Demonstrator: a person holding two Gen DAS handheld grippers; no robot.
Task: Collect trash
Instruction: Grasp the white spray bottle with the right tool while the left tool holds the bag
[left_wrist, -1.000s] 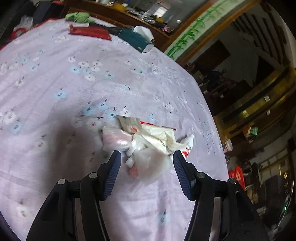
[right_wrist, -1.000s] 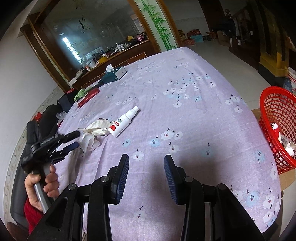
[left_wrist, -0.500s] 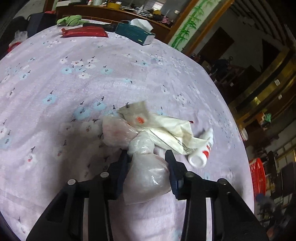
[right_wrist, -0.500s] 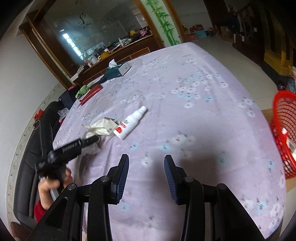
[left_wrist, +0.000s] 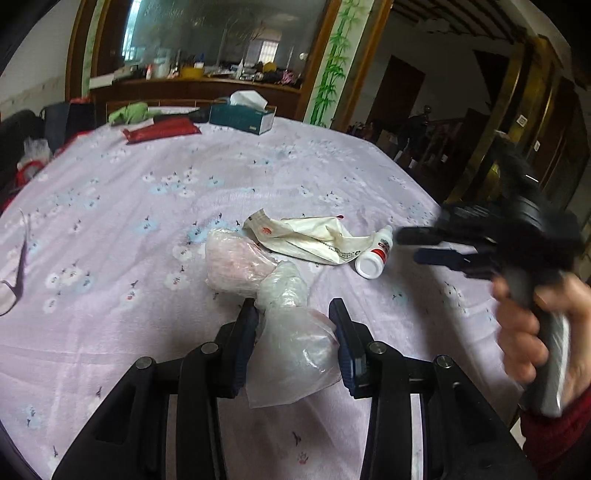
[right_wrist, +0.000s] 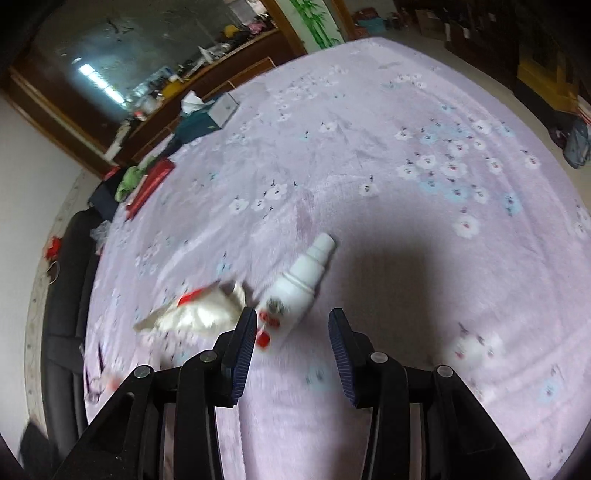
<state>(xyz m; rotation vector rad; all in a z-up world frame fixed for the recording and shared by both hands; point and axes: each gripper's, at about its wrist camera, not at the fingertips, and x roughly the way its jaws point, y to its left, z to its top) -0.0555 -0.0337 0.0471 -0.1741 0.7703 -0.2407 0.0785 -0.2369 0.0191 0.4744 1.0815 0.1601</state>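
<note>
Left gripper (left_wrist: 293, 314) pinches the clear plastic bag (left_wrist: 291, 343) over the lilac tablecloth (left_wrist: 110, 229). Right gripper (right_wrist: 291, 325) hangs spread wide above the white spray bottle (right_wrist: 299, 284), touching nothing; crumpled wrapper (right_wrist: 199, 314) alongside, blurred.

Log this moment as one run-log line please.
left tongs: shut on clear plastic bag | right tongs: open, nearing white bottle | crumpled wrapper: on table
</note>
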